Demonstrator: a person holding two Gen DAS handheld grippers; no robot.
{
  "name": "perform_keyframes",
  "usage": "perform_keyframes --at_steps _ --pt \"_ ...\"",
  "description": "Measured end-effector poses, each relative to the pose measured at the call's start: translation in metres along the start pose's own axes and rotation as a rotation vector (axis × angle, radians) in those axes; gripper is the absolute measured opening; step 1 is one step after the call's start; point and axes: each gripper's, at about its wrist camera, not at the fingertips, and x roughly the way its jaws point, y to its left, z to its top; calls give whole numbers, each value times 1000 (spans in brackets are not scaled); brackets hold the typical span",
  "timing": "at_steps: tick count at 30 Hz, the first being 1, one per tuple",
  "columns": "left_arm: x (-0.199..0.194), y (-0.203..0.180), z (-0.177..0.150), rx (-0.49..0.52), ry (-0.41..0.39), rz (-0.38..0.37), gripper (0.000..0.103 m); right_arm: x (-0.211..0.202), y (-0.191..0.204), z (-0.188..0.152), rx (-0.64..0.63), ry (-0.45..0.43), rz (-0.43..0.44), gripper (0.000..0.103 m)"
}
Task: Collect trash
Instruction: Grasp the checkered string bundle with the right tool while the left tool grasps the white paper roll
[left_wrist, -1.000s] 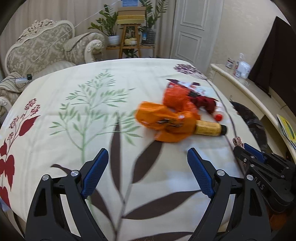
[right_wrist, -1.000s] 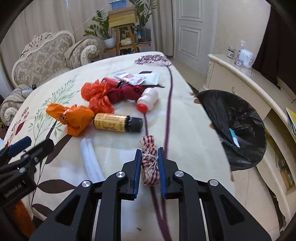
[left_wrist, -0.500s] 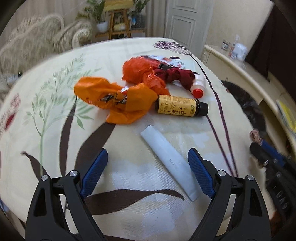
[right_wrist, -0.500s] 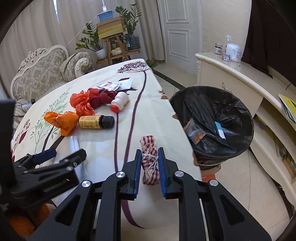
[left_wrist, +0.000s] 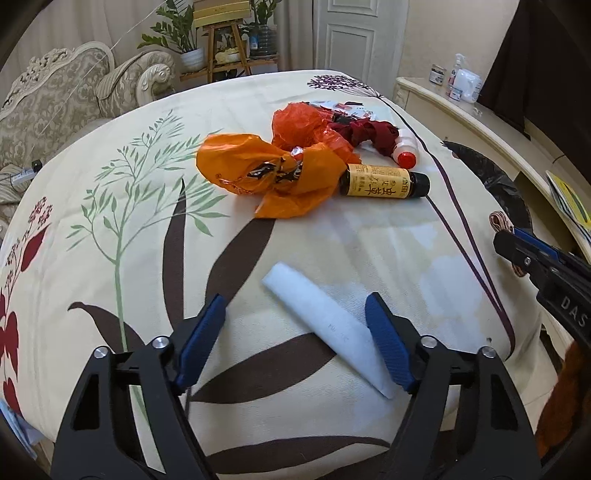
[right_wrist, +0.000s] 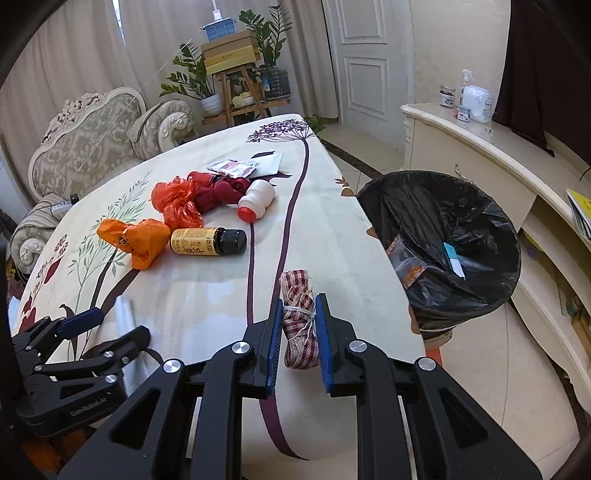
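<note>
Trash litters my floral tablecloth (left_wrist: 155, 258): a crumpled orange plastic bag (left_wrist: 273, 173) touches a brown yellow-labelled bottle (left_wrist: 384, 181). My left gripper (left_wrist: 295, 332) gapes wide over a flat white foam strip (left_wrist: 328, 325). My right gripper (right_wrist: 298, 332) clamps a red-checked cloth bundle tied with string (right_wrist: 298, 317), near the black-lined bin (right_wrist: 443, 240).

Soft, even daylight through curtains; strong fisheye bending and dark vignette at edges.

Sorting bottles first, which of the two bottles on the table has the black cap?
The brown bottle with the yellow label, lying beside the orange bag; the white bottle has a red cap.
</note>
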Motion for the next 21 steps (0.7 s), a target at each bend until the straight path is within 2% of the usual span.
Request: perform_keyframes --at_steps 2,4,5,7,10,14,15,16,18,21 --pt "0 -1 2 9 -12 -8 62 2 0 0 3 5 1 19" --pt "1 -1 6 13 -20 -25 45 3 1 0 4 8 0 19" --pt "2 -1 8 13 -24 -31 42 3 2 0 3 8 -1 19" --pt "5 1 12 10 -36 -50 27 3 2 0 4 8 -2 19" --pt "9 5 19 -13 -37 -103 22 4 2 -1 7 10 -5 19" --pt "4 6 25 -22 -48 -102 22 5 1 -1 12 15 -4 19" --pt "1 5 25 -24 -54 -93 26 4 0 -1 13 15 -4 19" --pt "-2 5 24 -28 -54 -91 41 4 0 -1 13 15 -3 19" --pt "-9 6 21 -52 -54 -87 64 4 0 -1 15 13 -1 19" --pt "-14 4 15 -46 -36 -89 65 5 -1 -1 16 13 0 19"
